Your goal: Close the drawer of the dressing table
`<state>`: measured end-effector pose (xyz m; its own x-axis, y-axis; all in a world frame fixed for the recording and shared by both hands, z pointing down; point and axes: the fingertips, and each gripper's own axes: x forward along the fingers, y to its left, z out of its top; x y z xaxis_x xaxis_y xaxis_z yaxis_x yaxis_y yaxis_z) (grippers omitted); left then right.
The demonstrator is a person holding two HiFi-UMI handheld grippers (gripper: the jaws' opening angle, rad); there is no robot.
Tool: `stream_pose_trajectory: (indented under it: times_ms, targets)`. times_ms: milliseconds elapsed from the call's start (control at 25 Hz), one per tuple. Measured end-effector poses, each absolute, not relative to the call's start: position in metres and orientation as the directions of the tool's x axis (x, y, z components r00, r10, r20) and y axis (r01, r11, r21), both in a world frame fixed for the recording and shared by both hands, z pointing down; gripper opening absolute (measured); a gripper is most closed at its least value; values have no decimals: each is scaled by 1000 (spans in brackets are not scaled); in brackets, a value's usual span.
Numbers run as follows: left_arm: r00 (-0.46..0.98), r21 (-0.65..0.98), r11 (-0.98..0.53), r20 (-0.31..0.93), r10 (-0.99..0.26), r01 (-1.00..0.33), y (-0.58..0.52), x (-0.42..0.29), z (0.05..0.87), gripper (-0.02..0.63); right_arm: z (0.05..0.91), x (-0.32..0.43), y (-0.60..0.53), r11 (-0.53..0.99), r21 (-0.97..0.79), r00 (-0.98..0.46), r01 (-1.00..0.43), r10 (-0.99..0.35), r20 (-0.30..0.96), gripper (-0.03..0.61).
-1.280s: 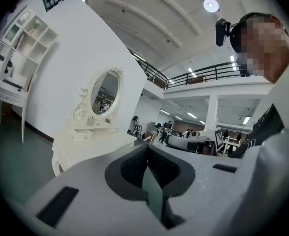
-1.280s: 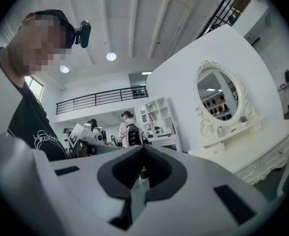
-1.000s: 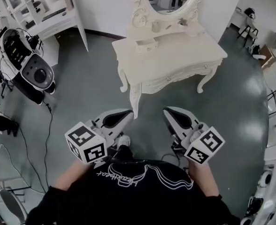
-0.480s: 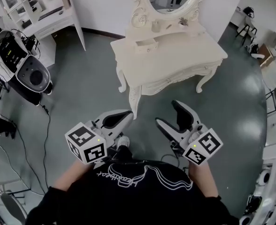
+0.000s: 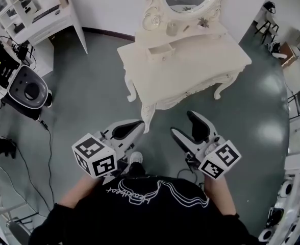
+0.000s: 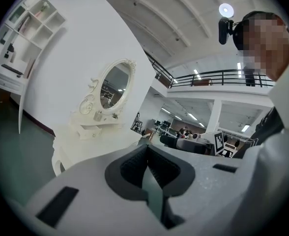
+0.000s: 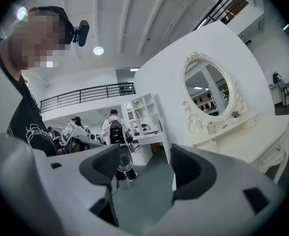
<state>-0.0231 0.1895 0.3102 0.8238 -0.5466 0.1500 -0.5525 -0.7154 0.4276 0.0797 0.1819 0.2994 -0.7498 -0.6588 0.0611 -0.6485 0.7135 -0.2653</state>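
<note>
The cream dressing table (image 5: pixel 196 68) with its oval mirror stands ahead of me at the top of the head view. A small drawer (image 5: pixel 158 50) under the mirror is pulled out; it also shows in the left gripper view as the drawer (image 6: pixel 89 131). My left gripper (image 5: pixel 139 125) is shut and empty, well short of the table's front leg. My right gripper (image 5: pixel 186 126) is open; its jaws opened within the last second and have just been closing a touch, with nothing between them. Both point towards the table, apart from it.
A white shelf unit (image 5: pixel 40 14) stands at the back left. A black and white machine (image 5: pixel 23 88) sits on the floor at the left, with cables (image 5: pixel 49 142) trailing from it. A chair (image 5: pixel 266 22) is at the back right. People (image 7: pixel 112 127) stand far off.
The right gripper's jaws went from shut to open. The dressing table now sits a little lower and nearer in the head view; the left gripper stays shut.
</note>
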Motion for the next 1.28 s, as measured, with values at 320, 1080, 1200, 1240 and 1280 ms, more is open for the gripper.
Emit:
stream_pose_trajectory:
  times_ms: [320,1080,1200,1240,1280]
  targets:
    - [836,421,-729,172,-520,-540,109,-51,325,3,319,57,107,662,-289,-712,-692,-693,115,314]
    - [852,439,-732,225,-472,-521,5,-69,359,3,352,45,9,573,-304,-641,-761,-735,220,298]
    - [844,450,-716,242,-479,-535,-15,-60,369,3,366,56,-10,565,-319,-642,-761,-725,248,295]
    - [841,454,-709,247,-481,-539,-22,-56,373,3,371,60,-18,562,-321,-642,-762,-722,260,295]
    - [838,457,-704,252,-484,-544,-31,-53,375,3,376,63,-28,560,-323,-642,-763,-717,271,293]
